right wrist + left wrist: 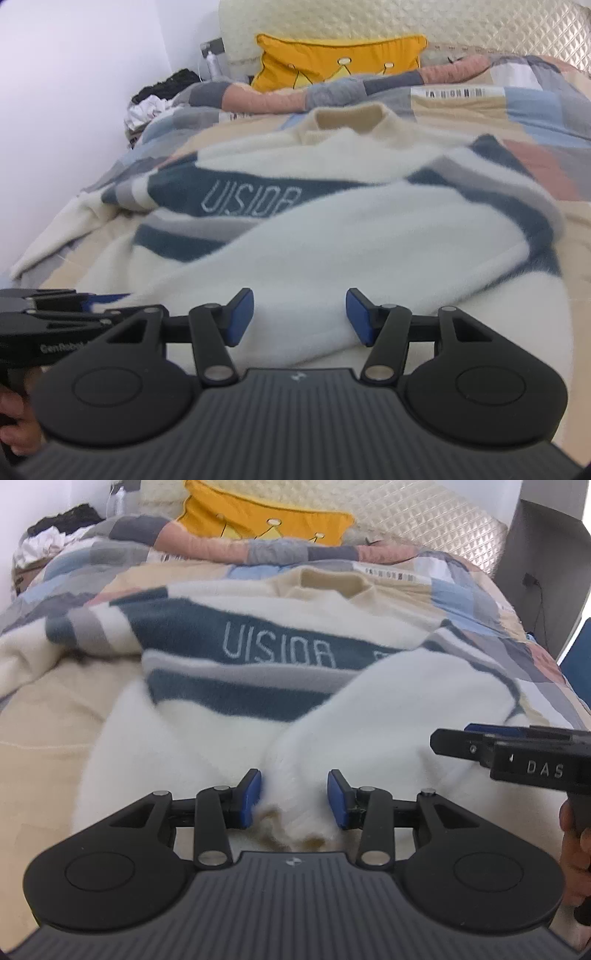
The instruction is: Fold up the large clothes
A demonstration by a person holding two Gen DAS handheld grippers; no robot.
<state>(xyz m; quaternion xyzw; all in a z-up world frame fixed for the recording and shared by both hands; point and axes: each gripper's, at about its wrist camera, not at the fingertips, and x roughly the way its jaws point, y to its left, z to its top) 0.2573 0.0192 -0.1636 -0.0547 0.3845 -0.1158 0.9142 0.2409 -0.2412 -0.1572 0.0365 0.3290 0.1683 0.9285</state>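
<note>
A large cream sweater [258, 627] with dark teal and grey stripes and the word "VISION" lies spread on the bed, collar at the far end; it also shows in the right wrist view [332, 229]. One white sleeve [369, 709] is folded across the body toward me. My left gripper [294, 799] is open, its blue pads either side of the sleeve's cuff [295, 819]. My right gripper [300, 317] is open above the folded sleeve [303, 280], holding nothing. The right gripper shows at the right edge of the left wrist view [454, 744].
The sweater lies on a patchwork quilt [480, 602] covering the bed. A yellow crown cushion [258, 513] and cream quilted headboard [424, 520] are at the far end. A pile of dark and white clothes [159, 96] sits far left by the wall.
</note>
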